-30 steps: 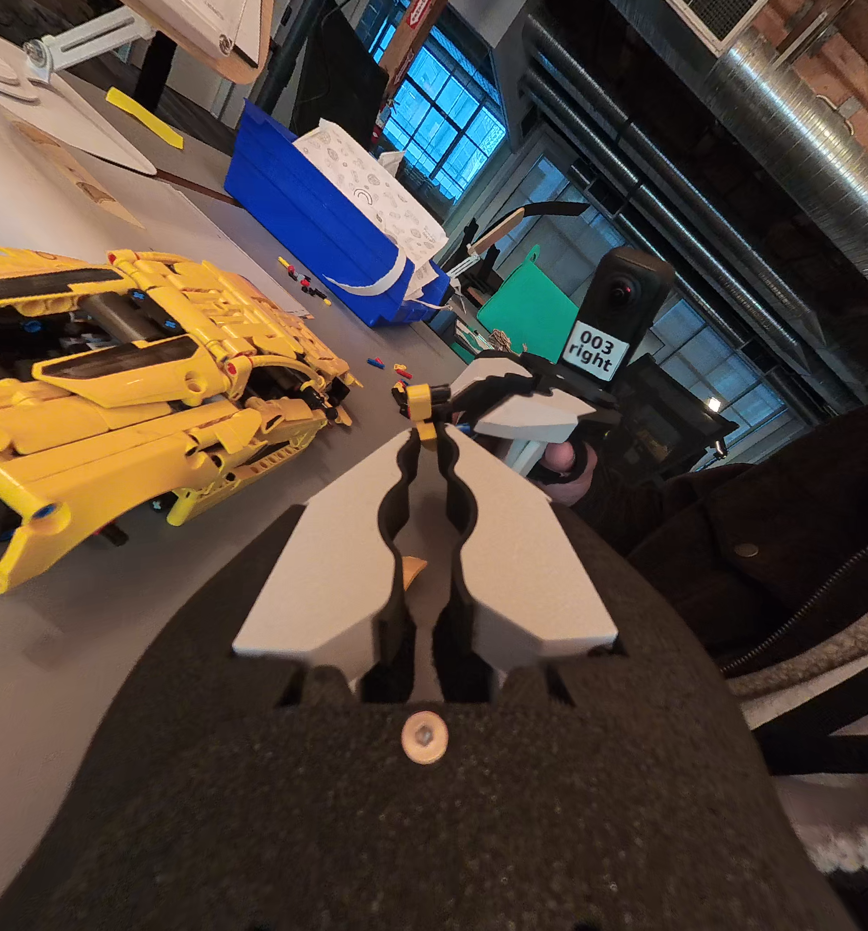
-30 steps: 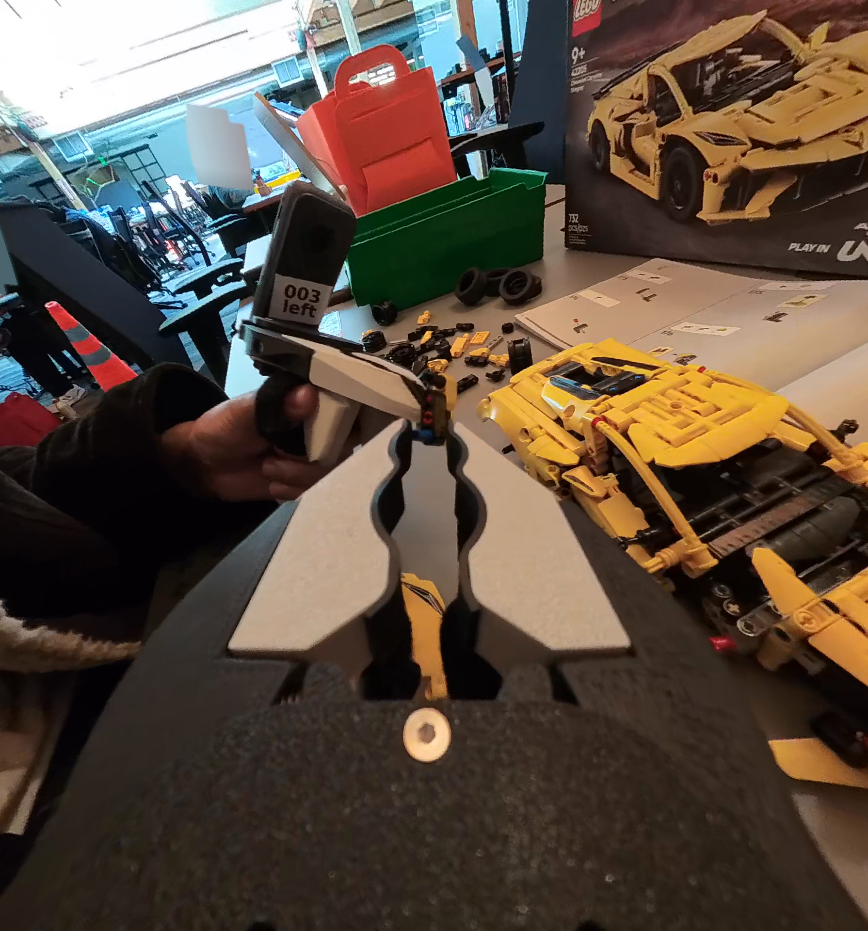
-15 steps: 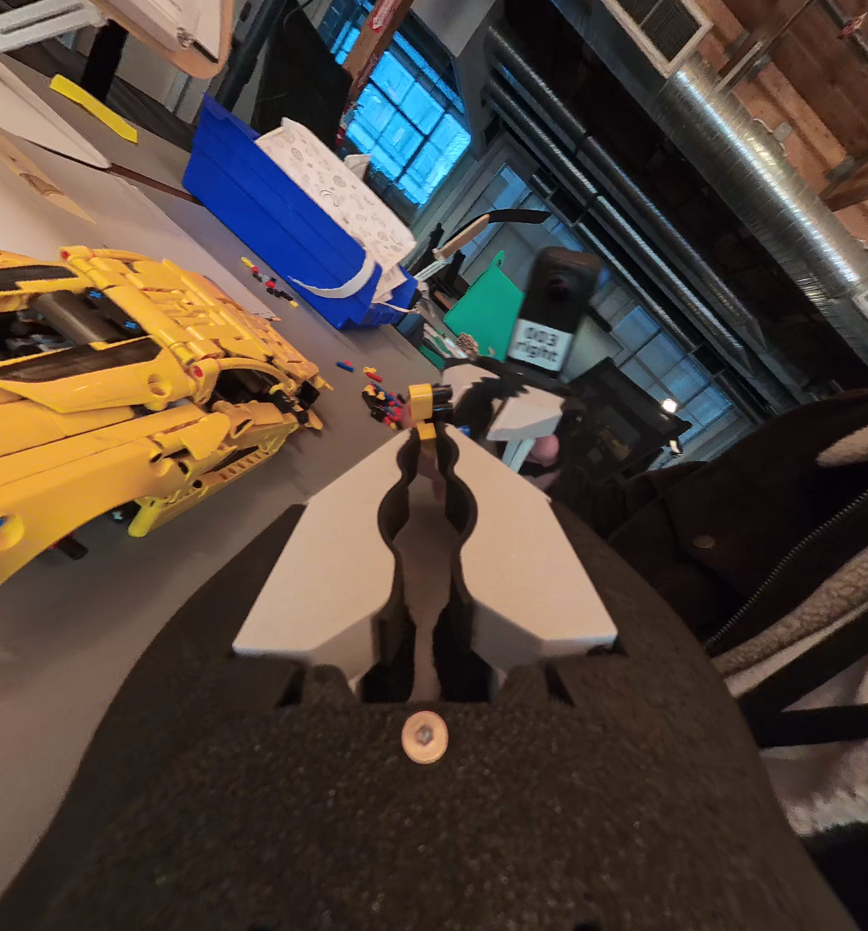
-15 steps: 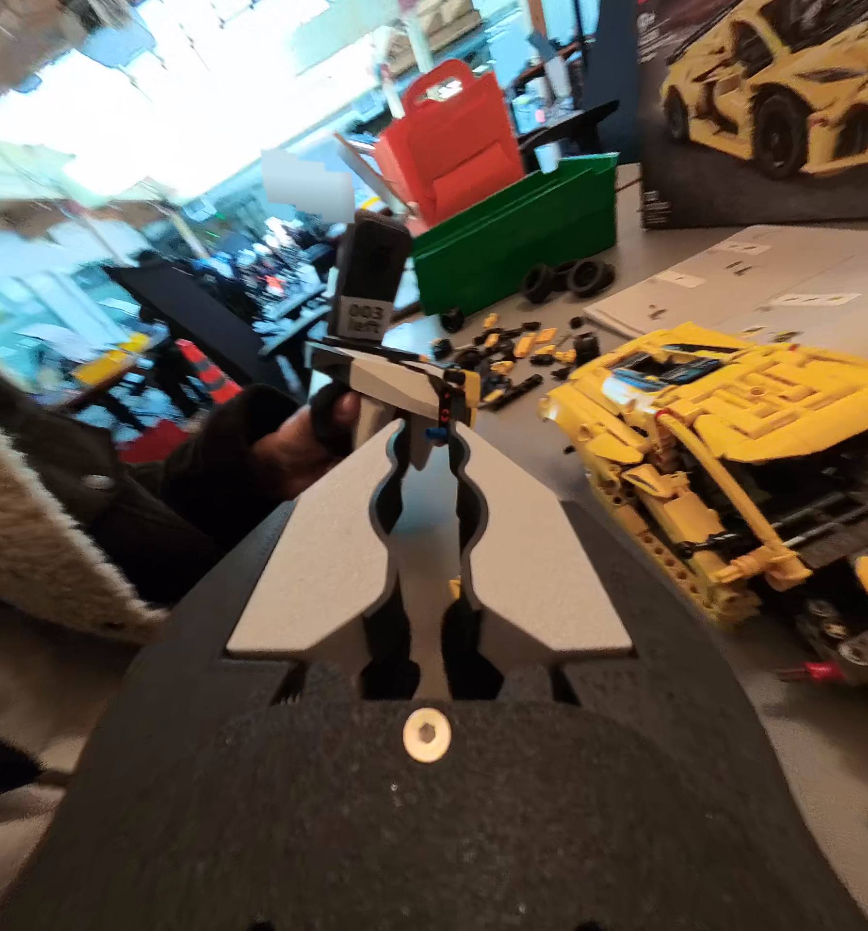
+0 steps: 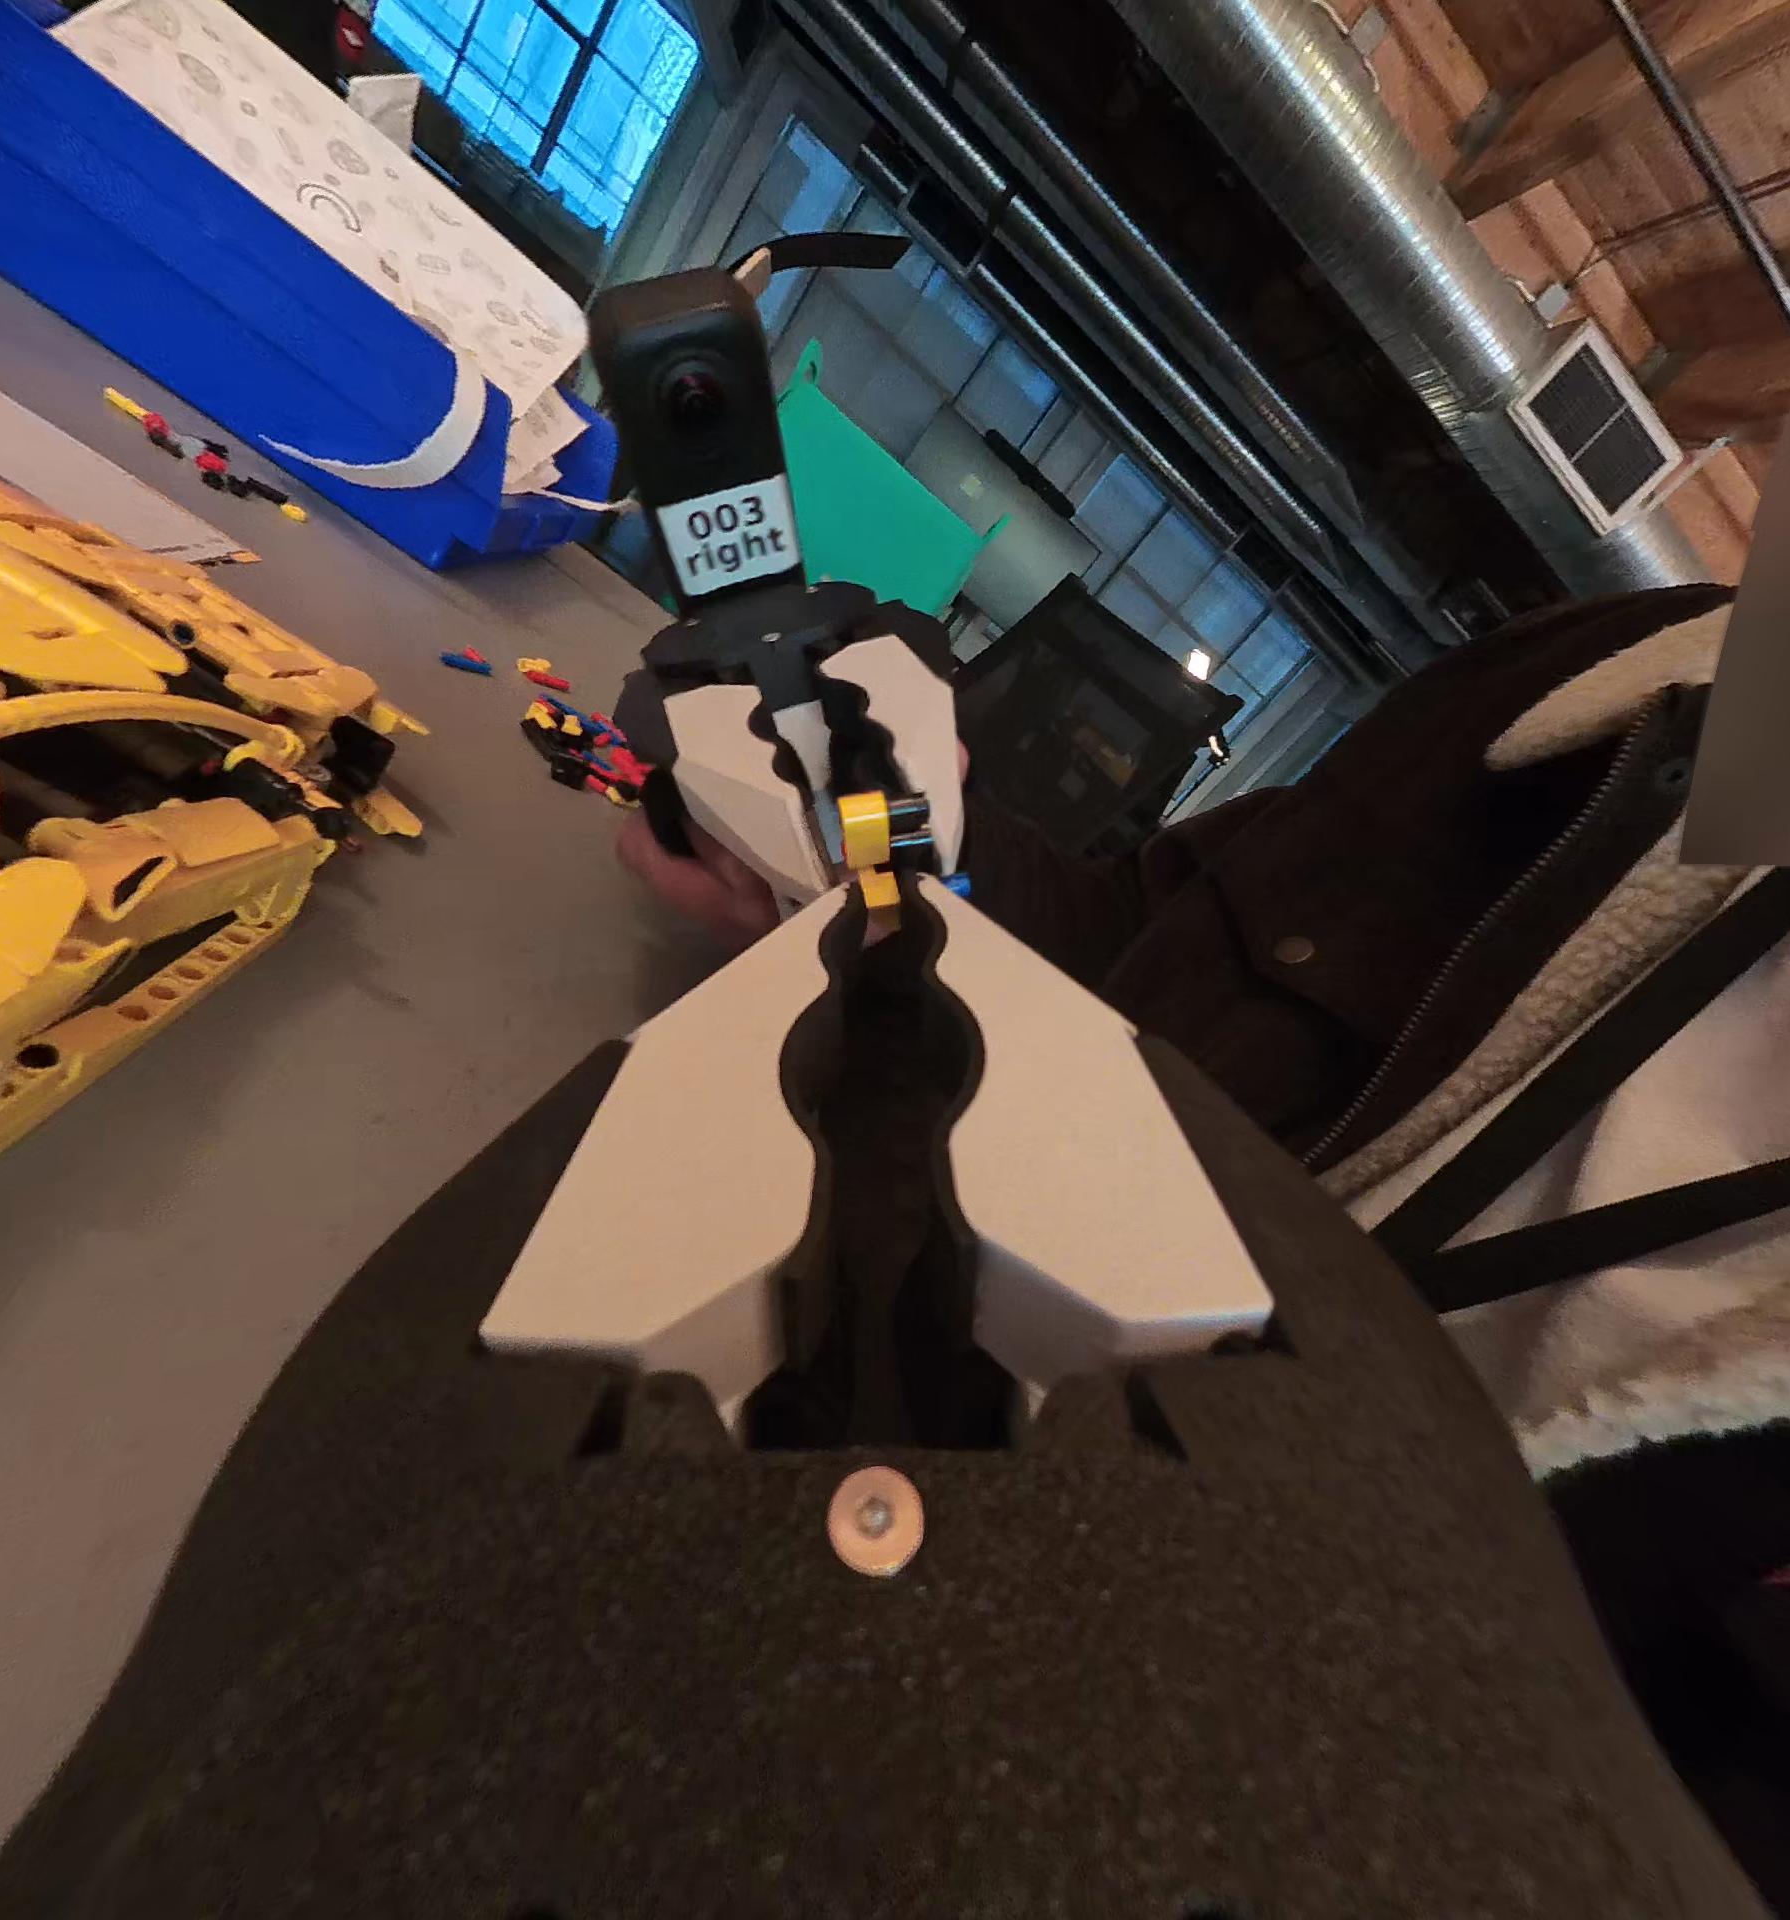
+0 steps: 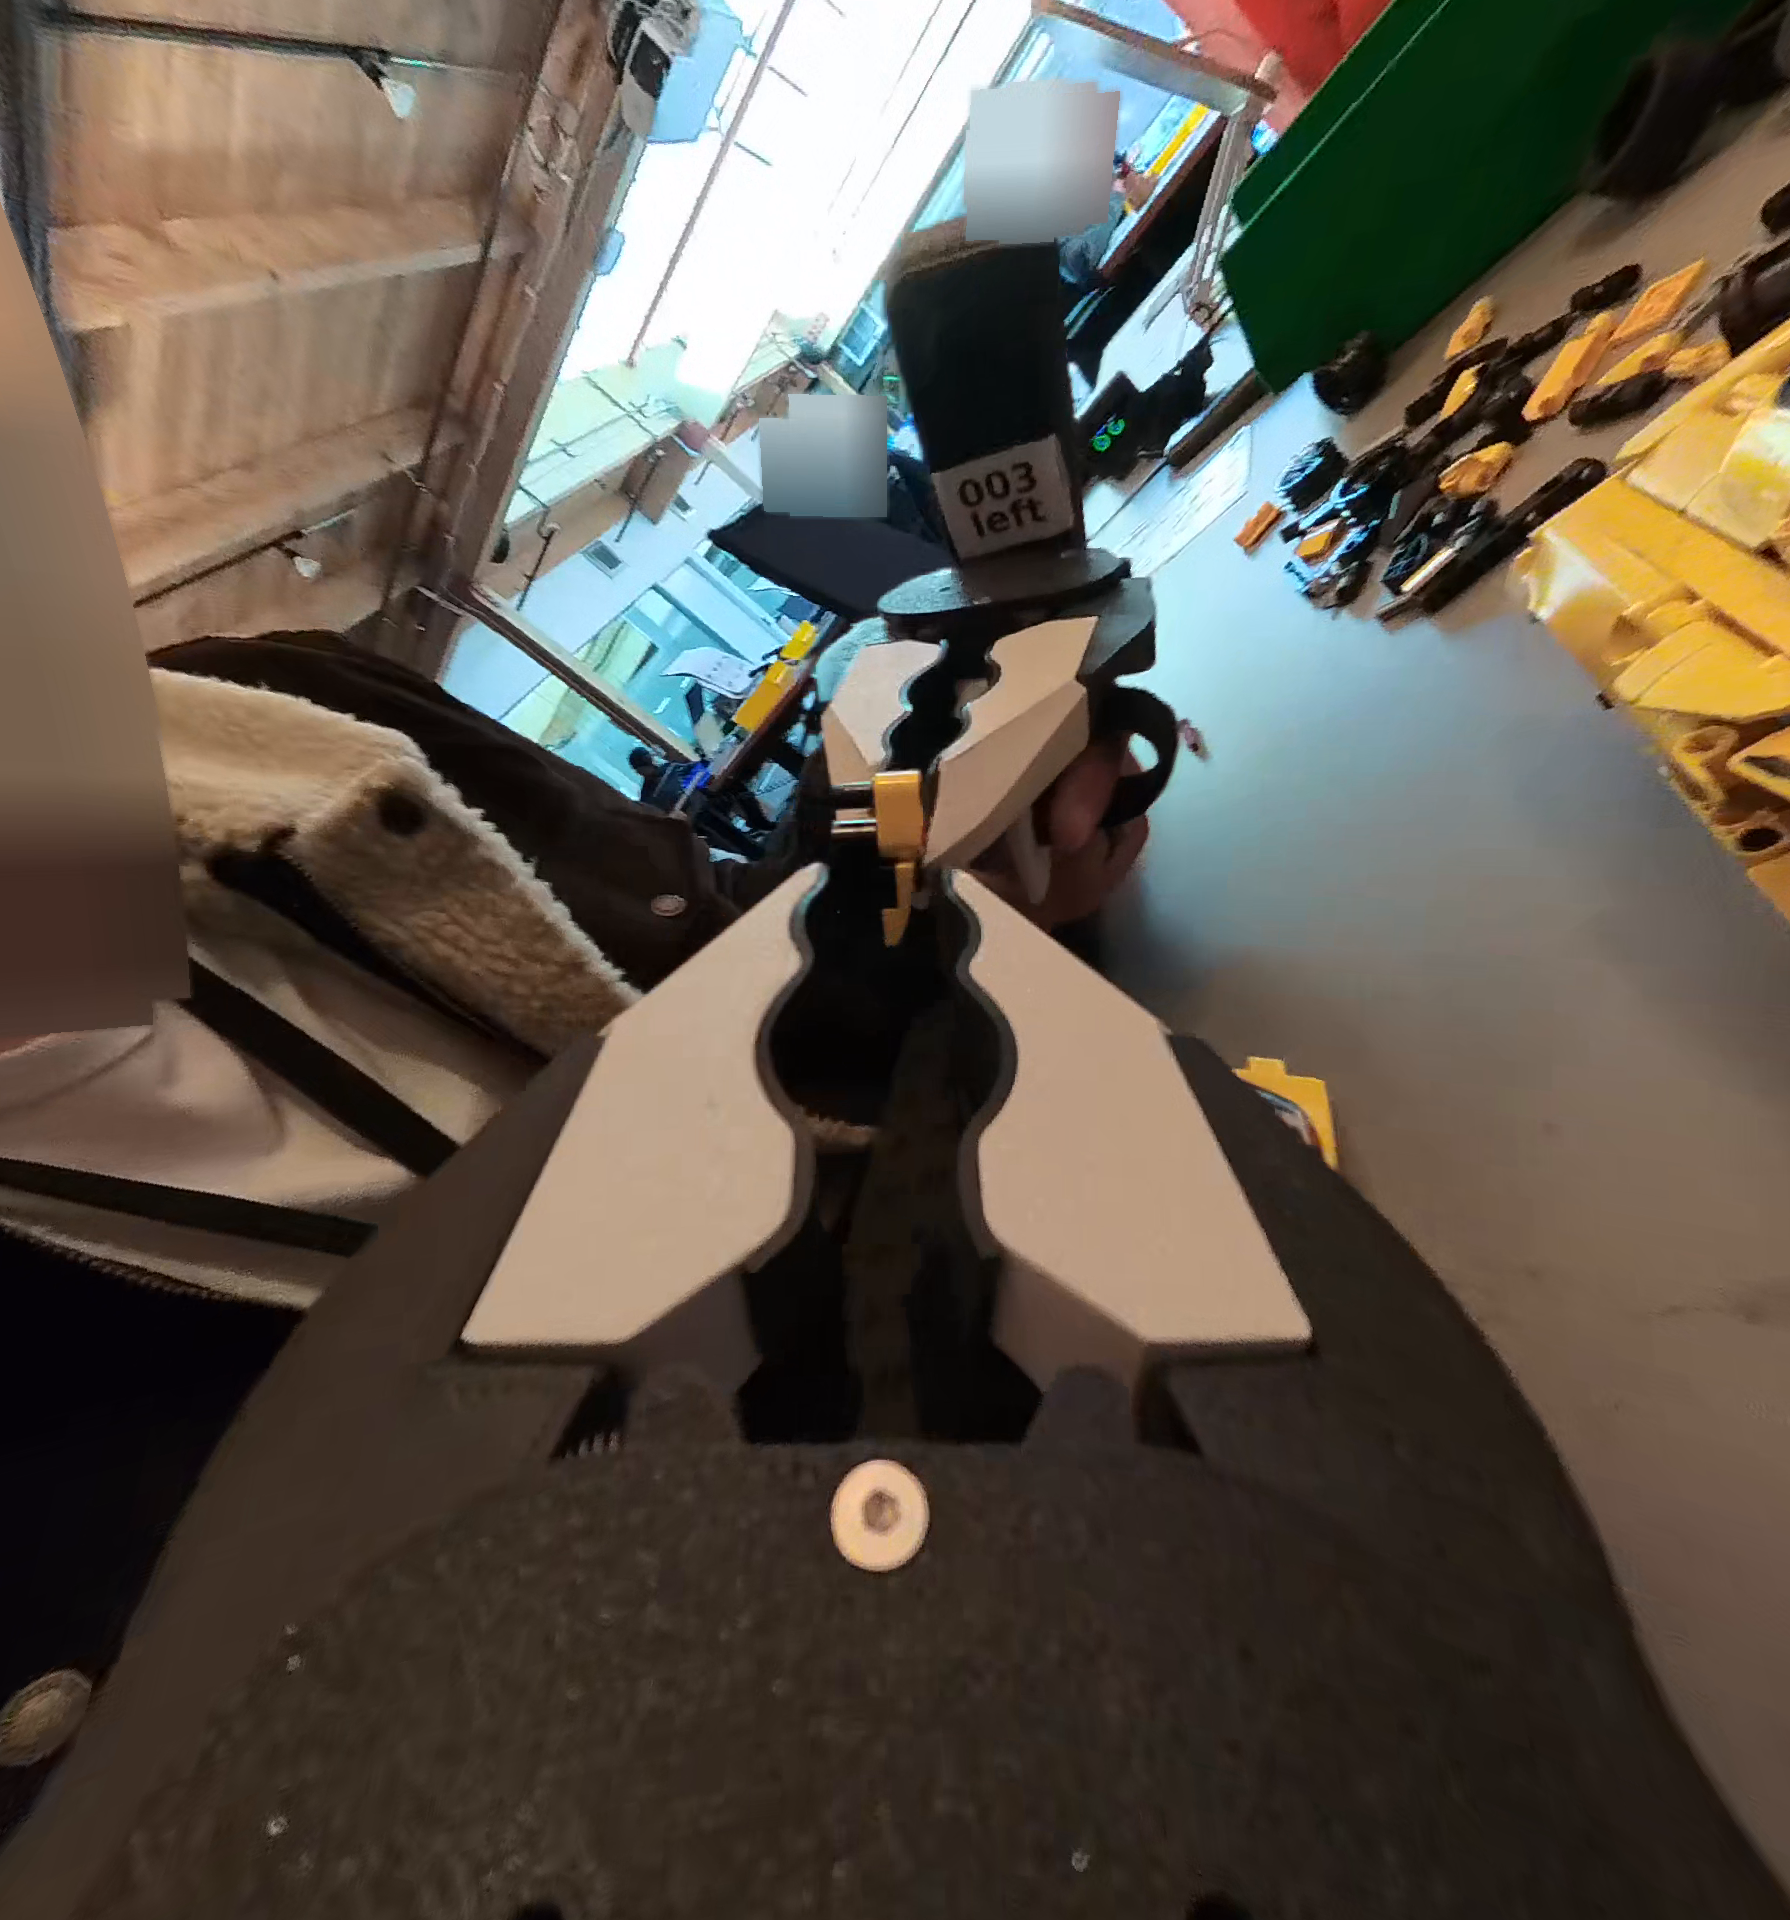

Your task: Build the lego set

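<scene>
A small yellow Lego piece (image 5: pixel 875 847) with black pins sticks up from the tips of my left gripper (image 5: pixel 883 896), which is shut on its lower end. It is held in the air near the person's jacket. In the right wrist view the same piece (image 6: pixel 898 831) stands at the tips of my right gripper (image 6: pixel 889 885). The right jaws are slightly apart, with a gap on each side of the piece's lower end. The two grippers face each other tip to tip. The part-built yellow car (image 5: pixel 91 790) lies on the grey table (image 5: pixel 371 1039) and also shows in the right wrist view (image 6: pixel 1701 582).
A blue bin (image 5: pixel 195 260) with paper stands behind the car. Small coloured pins (image 5: pixel 579 738) lie near it. A green bin (image 6: pixel 1442 156), loose black and yellow parts (image 6: pixel 1442 499) and one yellow part (image 6: pixel 1286 1107) are on the table (image 6: pixel 1390 935). The person's jacket (image 5: pixel 1390 883) is close. The grippers are tip to tip, or close to it. The part-built yellow car (image 5: pixel 91 790) is about equally far from each gripper, around 15 cm.
Both grippers have risen and tilted up, away from the table and toward the person, still tip to tip. The left keeps the yellow piece. The right jaws stand wider than a second ago.
</scene>
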Motion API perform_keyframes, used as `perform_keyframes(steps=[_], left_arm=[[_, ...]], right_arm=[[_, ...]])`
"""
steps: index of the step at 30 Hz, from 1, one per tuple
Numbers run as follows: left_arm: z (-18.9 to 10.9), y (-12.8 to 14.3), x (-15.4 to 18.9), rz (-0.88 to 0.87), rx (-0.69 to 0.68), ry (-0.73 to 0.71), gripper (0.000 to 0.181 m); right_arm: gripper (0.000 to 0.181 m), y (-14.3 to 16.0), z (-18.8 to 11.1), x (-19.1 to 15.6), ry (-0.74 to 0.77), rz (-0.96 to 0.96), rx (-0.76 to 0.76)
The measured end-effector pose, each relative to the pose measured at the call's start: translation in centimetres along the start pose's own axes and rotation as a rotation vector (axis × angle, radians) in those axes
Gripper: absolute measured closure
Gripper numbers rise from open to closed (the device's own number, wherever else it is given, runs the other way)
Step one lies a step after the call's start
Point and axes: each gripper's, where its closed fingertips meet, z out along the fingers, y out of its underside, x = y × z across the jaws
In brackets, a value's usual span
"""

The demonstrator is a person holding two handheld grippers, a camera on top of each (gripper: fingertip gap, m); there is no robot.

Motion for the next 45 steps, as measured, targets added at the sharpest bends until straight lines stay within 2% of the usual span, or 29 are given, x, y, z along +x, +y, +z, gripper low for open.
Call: perform_keyframes(steps=[5,7,8,10,12,14,16,20,22,27,31,32,34,42,44,45], left_arm=[[-0.1,0.1,-1.3,0.002,-0.012,-0.077,0.174],[-0.6,-0.1,-2.0,0.048,-0.019,-0.134,0.155],[-1.0,-0.1,-2.5,0.088,-0.031,-0.178,0.152],[-0.9,1.2,-3.1,0.211,-0.136,-0.245,0.149],[-0.6,3.6,-4.0,0.35,-0.319,-0.331,0.147],[-0.4,5.6,-4.2,0.442,-0.456,-0.361,0.147],[-0.6,6.6,-3.7,0.477,-0.531,-0.352,0.155],[-1.2,5.7,-3.5,0.399,-0.452,-0.3,0.152],[-1.5,6.0,-4.4,0.364,-0.466,-0.316,0.146],[-0.6,8.0,-5.6,0.398,-0.609,-0.298,0.141],[-0.8,9.3,-6.8,0.298,-0.763,-0.275,0.143],[-0.8,9.2,-6.9,0.272,-0.766,-0.273,0.145],[-1.1,9.8,-6.9,0.255,-0.794,-0.266,0.176],[-1.4,9.4,-7.5,0.342,-0.763,-0.34,0.179],[-1.4,8.1,-7.8,0.378,-0.707,-0.382,0.179],[-1.3,6.9,-7.7,0.384,-0.636,-0.396,0.179]], right_arm=[[0.169,-0.2,-0.4,1.1,0.076,-0.039,-0.001],[0.169,-0.6,-0.8,1.6,0.114,-0.051,0.022],[0.169,-0.8,-1.2,2.1,0.152,-0.061,0.029],[0.169,-1.3,-2.1,3.5,0.27,-0.102,0.038],[0.169,-1.8,-3.0,4.5,0.366,-0.148,0.056],[0.169,-2.1,-3.2,4.4,0.371,-0.156,0.073],[0.169,-2.3,-3.5,4.6,0.387,-0.169,0.089],[0.169,-2.6,-3.8,4.9,0.407,-0.182,0.112],[0.169,-2.7,-3.9,4.9,0.41,-0.176,0.12],[0.169,-2.8,-3.9,4.8,0.391,-0.152,0.131],[0.169,-2.7,-3.9,5.0,0.401,-0.15,0.123],[0.169,-2.7,-4.0,5.1,0.41,-0.158,0.125],[0.169,-2.8,-4.2,5.2,0.425,-0.167,0.129],[0.169,-3.3,-4.6,5.1,0.441,-0.18,0.151],[0.169,-3.4,-4.9,5.2,0.467,-0.192,0.157],[0.169,-3.6,-5.2,5.5,0.501,-0.206,0.161]])
